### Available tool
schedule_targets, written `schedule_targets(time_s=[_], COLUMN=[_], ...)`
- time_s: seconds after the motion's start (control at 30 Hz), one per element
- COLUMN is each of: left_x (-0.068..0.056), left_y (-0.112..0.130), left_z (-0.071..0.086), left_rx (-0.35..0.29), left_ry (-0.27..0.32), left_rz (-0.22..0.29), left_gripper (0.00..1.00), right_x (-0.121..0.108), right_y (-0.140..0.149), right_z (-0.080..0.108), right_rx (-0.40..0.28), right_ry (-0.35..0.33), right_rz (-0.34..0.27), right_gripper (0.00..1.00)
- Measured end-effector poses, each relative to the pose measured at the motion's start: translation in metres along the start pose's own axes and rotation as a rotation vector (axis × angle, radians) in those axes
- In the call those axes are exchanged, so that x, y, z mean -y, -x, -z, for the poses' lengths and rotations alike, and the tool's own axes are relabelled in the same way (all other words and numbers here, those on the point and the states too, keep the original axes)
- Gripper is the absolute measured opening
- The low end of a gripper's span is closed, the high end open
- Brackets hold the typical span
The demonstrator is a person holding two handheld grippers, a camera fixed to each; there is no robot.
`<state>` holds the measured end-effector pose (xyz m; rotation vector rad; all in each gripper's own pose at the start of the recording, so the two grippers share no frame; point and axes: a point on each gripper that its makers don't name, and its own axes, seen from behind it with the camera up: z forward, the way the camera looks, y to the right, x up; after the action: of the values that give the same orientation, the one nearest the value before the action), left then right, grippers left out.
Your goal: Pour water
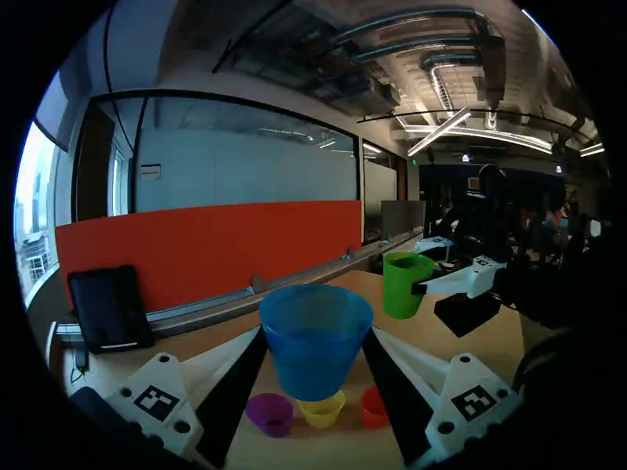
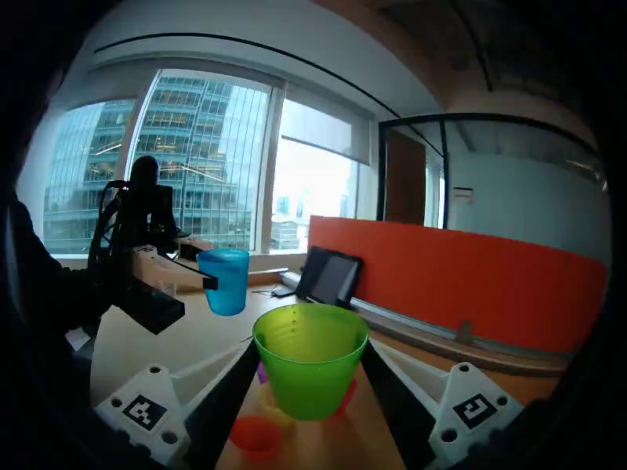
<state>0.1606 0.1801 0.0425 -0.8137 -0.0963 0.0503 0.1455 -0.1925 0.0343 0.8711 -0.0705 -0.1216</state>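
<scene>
Left claw [image 1: 316, 352] pinches a blue cup [image 1: 315, 321], rim up, between both fingers. Right claw [image 2: 311, 380] pinches a green cup [image 2: 310, 345] likewise. Beneath the left claw's fingertips, a purple cup [image 1: 270, 413], yellow cup [image 1: 320, 409] and red cup [image 1: 374, 407] stand on the desk [image 1: 470, 341].

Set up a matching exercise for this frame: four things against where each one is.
Things:
1. blue cup
2. green cup
3. purple cup
4. tablet

Places:
a. standing on the table
b. held in the right hand-held gripper
c. propped up by the orange partition
d. held in the left hand-held gripper

Pairs: 1-d, 2-b, 3-a, 4-c.
</scene>
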Motion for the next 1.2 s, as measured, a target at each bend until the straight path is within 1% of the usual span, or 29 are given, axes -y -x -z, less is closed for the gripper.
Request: schedule_targets(time_s=[0.4, 0.6, 0.83, 1.0, 1.2], left_x=[0.000, 0.001, 0.003, 0.005, 0.009], left_y=[-0.019, -0.030, -0.040, -0.047, -0.056], left_z=[0.002, 0.002, 0.003, 0.004, 0.007], left_rx=[-0.057, -0.080, -0.095, -0.104, -0.115], left_ry=[-0.008, -0.018, -0.033, -0.050, -0.086], left_rz=[-0.024, -0.052, -0.090, -0.129, -0.198], left_gripper=[0.84, 0.84, 0.84, 0.84, 0.84], right_x=[0.003, 0.006, 0.016, 0.023, 0.033], right_y=[-0.005, -0.007, -0.012, -0.015, -0.014], right_z=[-0.006, -0.009, -0.012, -0.016, -0.020], right_rx=[-0.004, -0.006, -0.012, -0.017, -0.020], right_ry=[-0.006, -0.017, -0.038, -0.056, -0.079], right_rz=[0.002, 0.005, 0.011, 0.010, 0.012], right_gripper=[0.91, 0.91, 0.91, 0.91, 0.91])
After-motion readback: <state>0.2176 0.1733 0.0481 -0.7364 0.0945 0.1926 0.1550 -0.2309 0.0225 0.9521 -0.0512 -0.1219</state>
